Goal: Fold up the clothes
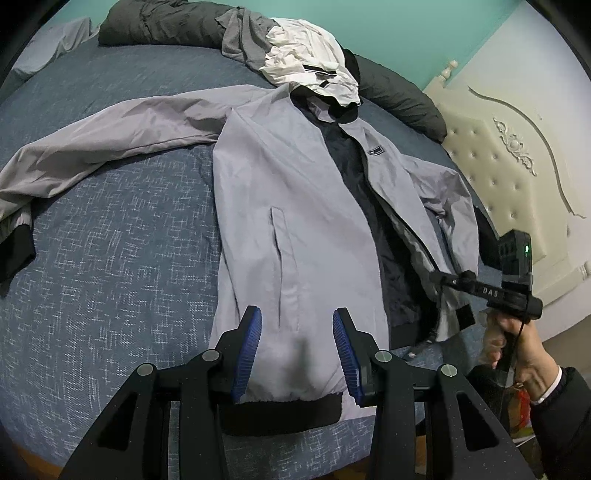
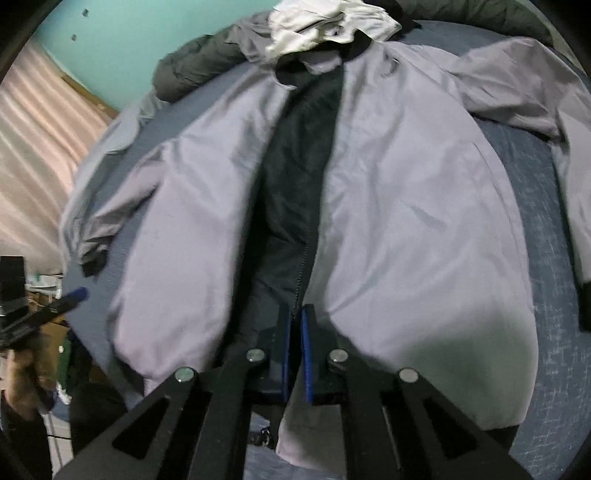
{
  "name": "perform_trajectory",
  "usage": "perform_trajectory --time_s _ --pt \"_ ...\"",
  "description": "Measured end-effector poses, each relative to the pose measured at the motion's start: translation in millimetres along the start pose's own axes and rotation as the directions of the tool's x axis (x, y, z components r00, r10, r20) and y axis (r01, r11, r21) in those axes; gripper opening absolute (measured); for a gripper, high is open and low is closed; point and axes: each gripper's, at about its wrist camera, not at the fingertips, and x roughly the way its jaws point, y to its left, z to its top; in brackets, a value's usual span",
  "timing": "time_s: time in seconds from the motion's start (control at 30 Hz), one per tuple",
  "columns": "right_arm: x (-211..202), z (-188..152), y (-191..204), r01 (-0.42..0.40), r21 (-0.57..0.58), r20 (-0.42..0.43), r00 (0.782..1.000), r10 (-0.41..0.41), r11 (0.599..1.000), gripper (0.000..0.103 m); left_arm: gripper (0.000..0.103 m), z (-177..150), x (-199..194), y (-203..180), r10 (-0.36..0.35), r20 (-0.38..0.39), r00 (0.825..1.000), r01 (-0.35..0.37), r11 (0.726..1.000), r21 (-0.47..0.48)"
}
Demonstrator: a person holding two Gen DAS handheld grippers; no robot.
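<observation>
Hovering just above the lower hem of a grey jacket (image 1: 295, 206), the left gripper (image 1: 297, 317) has its two blue-padded jaws spread wide, with nothing between them. Under it the black waistband (image 1: 280, 413) of the jacket lies flat near the front edge of the bed (image 1: 110, 258), which has a blue patterned cover.

The right wrist view shows something the left one does not show clearly: the right gripper (image 2: 294, 314) has its jaws nearly together, closed on the zipper edge (image 2: 301, 273) of the jacket front, close to the bottom. From the left wrist view the same gripper (image 1: 436, 276) is seen from the side at the right front panel, and a hand (image 1: 513, 343) with a dark sleeve holds its handle; from there I cannot tell how far the jaws stand.

The jacket lies face up in the middle of the bed, unzipped, so the dark lining (image 1: 354, 177) shows between the two panels. One sleeve (image 1: 110, 136) stretches out to the left and ends in a black cuff (image 1: 14, 251).

Farther back, at the collar, a white crumpled garment (image 1: 310, 59) partly covers the top of the jacket. Beside it lie a grey garment (image 1: 247, 37) and a dark quilted one (image 1: 159, 26). Only the left view shows the cream padded headboard (image 1: 509, 155) at the right. Only the right view shows a pale pink curtain (image 2: 40, 155) at the left. Both views show a green wall (image 1: 406, 22) behind.
</observation>
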Motion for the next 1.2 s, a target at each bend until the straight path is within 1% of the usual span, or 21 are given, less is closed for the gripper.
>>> perform_trajectory --time_s 0.03,0.1,0.17,0.23,0.33,0.43,0.5,0.53,0.6,0.63,0.67,0.7,0.73,0.83,0.87,0.93,1.07,1.13,1.2 --pt "-2 2 2 -0.023 0.004 0.005 1.0 0.023 1.0 0.005 0.044 0 -1 -1 -0.003 0.001 1.0 0.003 1.0 0.001" --pt "8 13 16 -0.06 0.005 0.002 0.998 0.06 0.998 0.005 0.044 1 -3 -3 -0.002 0.003 1.0 0.002 1.0 0.003" --pt "19 16 28 -0.075 -0.007 -0.014 0.997 0.074 0.997 0.005 0.044 1 -6 -3 0.001 0.005 1.0 -0.001 1.0 0.003" --pt "38 20 38 -0.077 -0.015 -0.038 0.996 0.077 0.997 0.005 0.044 2 -10 -3 0.004 0.006 1.0 -0.004 1.0 0.005" --pt "64 23 41 -0.119 0.029 -0.058 0.991 0.121 0.992 0.005 0.045 3 -13 0 0.013 0.008 1.0 -0.013 1.0 0.003" --pt "78 23 46 -0.121 0.019 -0.074 0.99 0.122 0.992 0.005 0.045 4 -11 5 0.019 0.001 1.0 -0.019 1.0 -0.008" --pt "82 22 45 -0.124 0.018 -0.103 0.987 0.125 0.992 0.006 0.046 4 -9 7 0.018 -0.002 1.0 -0.018 1.0 -0.012" --pt "73 22 40 -0.12 0.017 -0.094 0.988 0.121 0.993 0.009 0.046 3 -8 8 0.017 -0.004 1.0 -0.017 1.0 -0.013" --pt "50 23 30 -0.105 0.014 -0.056 0.993 0.106 0.994 0.01 0.046 3 -6 10 0.013 -0.007 1.0 -0.014 1.0 -0.016" --pt "39 24 25 -0.098 0.012 -0.037 0.994 0.098 0.995 0.018 0.047 3 -6 12 0.014 -0.009 1.0 -0.014 1.0 -0.017" --pt "27 25 20 -0.09 0.01 -0.017 0.996 0.091 0.996 0.031 0.048 3 -5 13 0.015 -0.011 1.0 -0.015 1.0 -0.018" --pt "16 26 15 -0.083 0.009 0.002 0.997 0.083 0.997 0.036 0.049 3 -3 15 0.018 -0.017 1.0 -0.018 1.0 -0.018" --pt "4 26 10 -0.075 0.008 0.021 0.997 0.075 0.997 0.04 0.05 3 -1 18 0.021 -0.023 1.0 -0.021 1.0 -0.018" --pt "-31 28 -5 -0.052 0.005 0.079 0.996 0.052 0.999 0.041 0.051 2 5 25 0.03 -0.044 0.999 -0.031 0.999 -0.023" --pt "-40 26 -18 -0.025 0.02 0.084 0.996 0.024 0.999 0.041 0.052 1 8 28 0.035 -0.054 0.998 -0.036 0.999 -0.029" --pt "-50 19 -43 0.028 0.06 0.073 0.997 -0.032 0.998 0.042 0.052 -1 12 34 0.041 -0.074 0.996 -0.044 0.998 -0.044" --pt "-54 0 -82 0.091 0.131 0.022 0.995 -0.095 0.987 0.042 0.057 -7 17 42 0.042 -0.098 0.994 -0.049 0.997 -0.061" --pt "-50 -11 -93 0.074 0.159 -0.003 0.997 -0.074 0.985 0.043 0.058 -10 20 44 0.043 -0.113 0.993 -0.051 0.997 -0.065" --pt "-42 -20 -96 0.047 0.168 -0.031 0.999 -0.042 0.985 0.043 0.058 -12 22 46 0.045 -0.124 0.991 -0.054 0.996 -0.069"
